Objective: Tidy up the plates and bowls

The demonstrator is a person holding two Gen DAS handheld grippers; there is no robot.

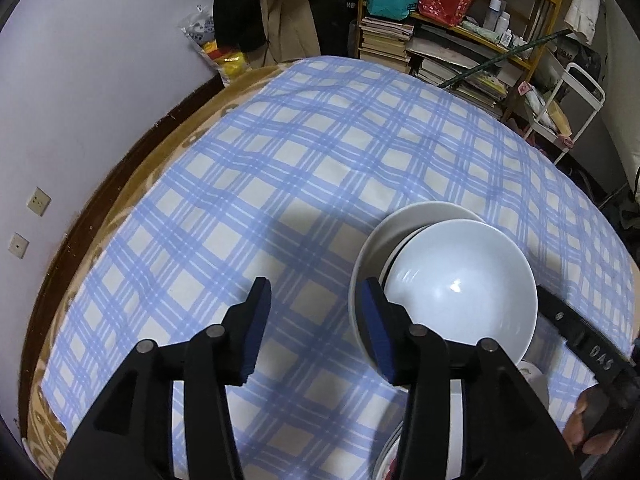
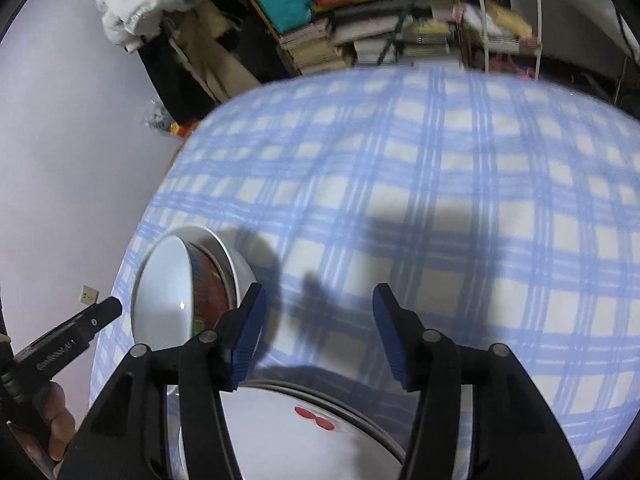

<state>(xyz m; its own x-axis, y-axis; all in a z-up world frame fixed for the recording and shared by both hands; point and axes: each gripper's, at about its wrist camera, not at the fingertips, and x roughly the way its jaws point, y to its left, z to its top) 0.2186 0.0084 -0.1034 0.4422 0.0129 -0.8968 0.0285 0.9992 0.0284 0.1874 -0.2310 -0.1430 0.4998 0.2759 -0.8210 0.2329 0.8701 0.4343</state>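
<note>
The bowls (image 1: 460,288) sat nested on the checked table (image 1: 280,160) — a white one on top, tilted, a patterned one under it, and a wider white one outermost, at about four o'clock in the left wrist view. They leaned rather than sat flush, so that stack looked only roughly done. A plate (image 2: 304,436) with red dots lay at six o'clock in the right wrist view, with another rim seemingly under it, near the bowls but apart from them.

The left tool (image 1: 316,336) stood open and empty, its right pad just beside the top bowl's rim. The right tool (image 2: 320,336) was open and empty too, over bare cloth above the plate.

With no other dishes in sight on the cloth, I judged the sorting mostly finished — perhaps only squaring the bowls remained.
</note>
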